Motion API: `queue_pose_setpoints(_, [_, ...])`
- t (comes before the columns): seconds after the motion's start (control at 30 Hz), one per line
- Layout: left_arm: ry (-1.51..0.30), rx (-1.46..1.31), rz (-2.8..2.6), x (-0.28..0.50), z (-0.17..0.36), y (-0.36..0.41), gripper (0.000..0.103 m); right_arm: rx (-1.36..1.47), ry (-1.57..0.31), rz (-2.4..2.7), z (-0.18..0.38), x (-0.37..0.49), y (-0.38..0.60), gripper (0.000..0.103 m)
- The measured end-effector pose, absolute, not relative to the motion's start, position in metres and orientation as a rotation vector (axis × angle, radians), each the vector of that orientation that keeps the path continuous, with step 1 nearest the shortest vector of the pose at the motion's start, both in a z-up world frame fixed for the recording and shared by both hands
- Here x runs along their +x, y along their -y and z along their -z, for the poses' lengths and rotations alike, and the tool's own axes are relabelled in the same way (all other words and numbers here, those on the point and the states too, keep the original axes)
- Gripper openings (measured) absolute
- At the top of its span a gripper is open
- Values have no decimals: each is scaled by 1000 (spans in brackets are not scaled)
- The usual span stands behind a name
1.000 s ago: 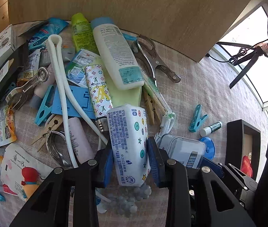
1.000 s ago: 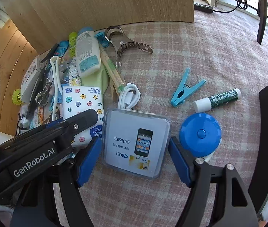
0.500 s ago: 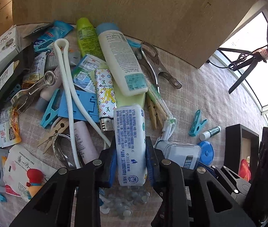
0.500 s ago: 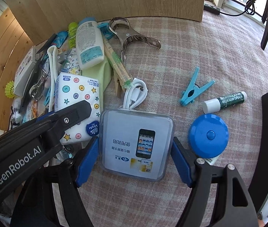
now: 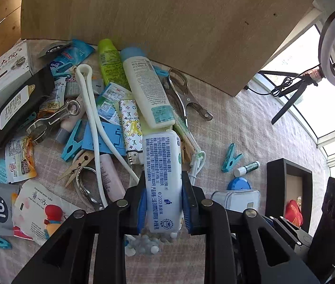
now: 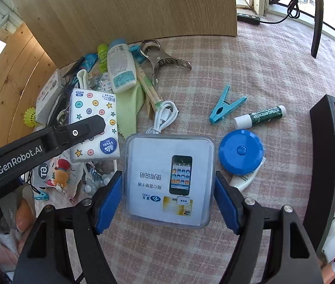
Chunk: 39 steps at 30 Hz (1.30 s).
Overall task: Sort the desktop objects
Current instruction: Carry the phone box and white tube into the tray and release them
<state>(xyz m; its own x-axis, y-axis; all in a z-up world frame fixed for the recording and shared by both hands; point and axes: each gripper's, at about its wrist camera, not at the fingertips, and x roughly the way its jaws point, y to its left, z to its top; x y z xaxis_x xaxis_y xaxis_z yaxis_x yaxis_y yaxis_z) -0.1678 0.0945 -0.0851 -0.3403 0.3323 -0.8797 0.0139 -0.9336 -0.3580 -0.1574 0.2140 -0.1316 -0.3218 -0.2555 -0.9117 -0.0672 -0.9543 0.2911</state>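
My left gripper (image 5: 165, 203) is shut on a white tissue pack (image 5: 162, 165) printed with coloured dots and stars, held by its long sides and raised a little off the pile. The right wrist view shows the same pack (image 6: 94, 108) under the left gripper's black arm (image 6: 49, 137). My right gripper (image 6: 167, 194) is shut on a clear plastic box (image 6: 169, 177) with a phone picture inside; both blue pads press its sides. That box (image 5: 236, 198) shows to the right in the left wrist view.
A heap lies on the checked cloth: lotion bottle (image 5: 148, 92), green tube (image 5: 110, 64), lighter (image 5: 131, 127), steel clip (image 5: 186, 97), sachets, pegs. Right of the box are a blue tape measure (image 6: 240, 151), lip balm (image 6: 259, 118), blue peg (image 6: 226, 106) and a black tray (image 6: 326, 165). A wooden panel stands behind.
The left pads closed onto the tissue pack and lifted it from the heap. The right pads closed the small gaps beside the clear box, and that gripper rose with it.
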Motion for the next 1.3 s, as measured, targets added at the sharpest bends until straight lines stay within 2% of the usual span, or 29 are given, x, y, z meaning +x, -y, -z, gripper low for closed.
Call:
queue_pose_setpoints(0.33, [369,-1562,-2292,-144,54,-164,23,1710,452,2601,94,-117,-294,72])
queue_pose_setpoints(0.57, [292,-1500,-2169,-134,40,-253,23,1704,598,2764,73,-88,-393,72])
queue_pose_setpoints(0.97, [22,-1378,-2013,-82,18,-418,24,1749,875,2977,64,-10,-528,72])
queue_pose_setpoints(1.0, [23,-1367,-2003,-79,16,-425,25,1755,886,2988,64,-5,-534,72])
queue_pose_setpoints(1.03, [16,-1352,-1997,-77,15,-431,31,1761,891,2994,64,-2,-538,72])
queue_pose_setpoints(1.07, [-14,-1350,-1995,-75,14,-437,39,1765,886,2997,65,0,-541,73])
queue_pose_setpoints(1.1, [-40,-1352,-1998,-73,13,-440,57,1781,876,2998,64,1,-544,73])
queue_pose_setpoints(1.13, [-49,-1337,-2005,-71,12,-440,59,1807,869,3004,64,1,-546,73])
queue_pose_setpoints(1.3, [-88,-1345,-2037,-76,19,-425,59,1801,891,3026,63,3,-547,73])
